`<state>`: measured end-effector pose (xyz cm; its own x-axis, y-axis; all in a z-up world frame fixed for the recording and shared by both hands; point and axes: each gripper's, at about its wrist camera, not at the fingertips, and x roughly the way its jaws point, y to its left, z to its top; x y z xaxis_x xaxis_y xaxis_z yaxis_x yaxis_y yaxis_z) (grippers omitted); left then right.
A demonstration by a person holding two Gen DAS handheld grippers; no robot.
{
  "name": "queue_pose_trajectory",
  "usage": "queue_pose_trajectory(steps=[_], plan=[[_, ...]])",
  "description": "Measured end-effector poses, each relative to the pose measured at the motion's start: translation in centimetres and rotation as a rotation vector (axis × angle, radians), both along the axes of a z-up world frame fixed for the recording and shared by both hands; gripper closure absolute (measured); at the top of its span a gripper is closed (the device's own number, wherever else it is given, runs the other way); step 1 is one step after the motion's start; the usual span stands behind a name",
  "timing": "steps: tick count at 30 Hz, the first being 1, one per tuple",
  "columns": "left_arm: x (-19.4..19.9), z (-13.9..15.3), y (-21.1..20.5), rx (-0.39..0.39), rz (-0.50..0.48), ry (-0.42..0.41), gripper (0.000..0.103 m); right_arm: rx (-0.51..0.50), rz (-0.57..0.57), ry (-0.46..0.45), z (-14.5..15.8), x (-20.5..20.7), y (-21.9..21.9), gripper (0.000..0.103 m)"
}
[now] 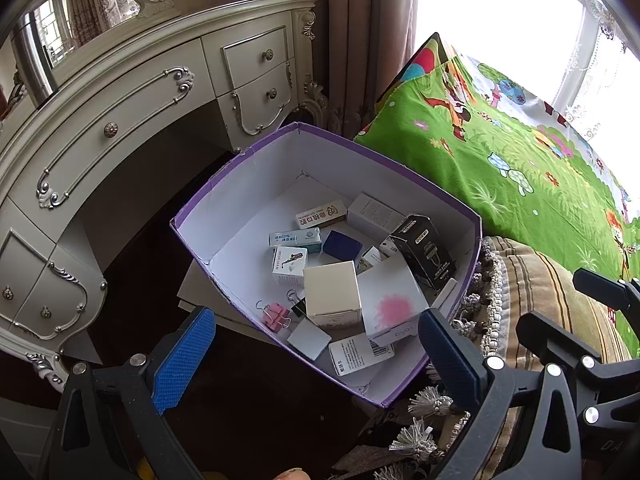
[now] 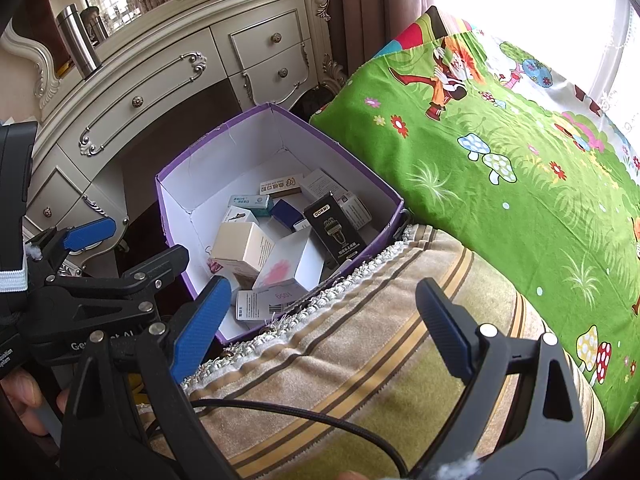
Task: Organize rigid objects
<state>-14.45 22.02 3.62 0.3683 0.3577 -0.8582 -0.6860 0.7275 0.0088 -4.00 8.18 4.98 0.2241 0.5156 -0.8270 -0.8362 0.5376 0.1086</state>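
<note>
- Two grippers are being held above a bed edge, both angled downward, nothing being gripped by either.
- The left gripper (image 1: 316,344) is being kept with its jaws wide apart; the purple box (image 1: 224,204) is lying just ahead of it, between and beyond the blue pads.
- The right gripper (image 2: 320,320) is likewise being held with jaws spread wide, over a striped blanket (image 2: 360,360); the box is sitting ahead and to its left.
- Many small cartons are being kept inside the box: a black carton (image 1: 424,252), a cream carton (image 1: 332,292), a dark blue carton (image 1: 342,245) and pink binder clips (image 1: 276,316) nearest the left gripper.
- A green cartoon sheet (image 2: 500,160) is lying ahead and right of both grippers.
- A cream dresser (image 1: 120,112) is standing beyond the box, to the left.
</note>
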Motion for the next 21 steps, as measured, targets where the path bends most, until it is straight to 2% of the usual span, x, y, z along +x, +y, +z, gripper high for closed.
queue_pose_trajectory(steps=[21], plan=[[-0.15, 0.05, -0.13, -0.003, -0.002, -0.018, 0.0, -0.002, 0.0, 0.002, -0.19, -0.08, 0.03, 0.008]])
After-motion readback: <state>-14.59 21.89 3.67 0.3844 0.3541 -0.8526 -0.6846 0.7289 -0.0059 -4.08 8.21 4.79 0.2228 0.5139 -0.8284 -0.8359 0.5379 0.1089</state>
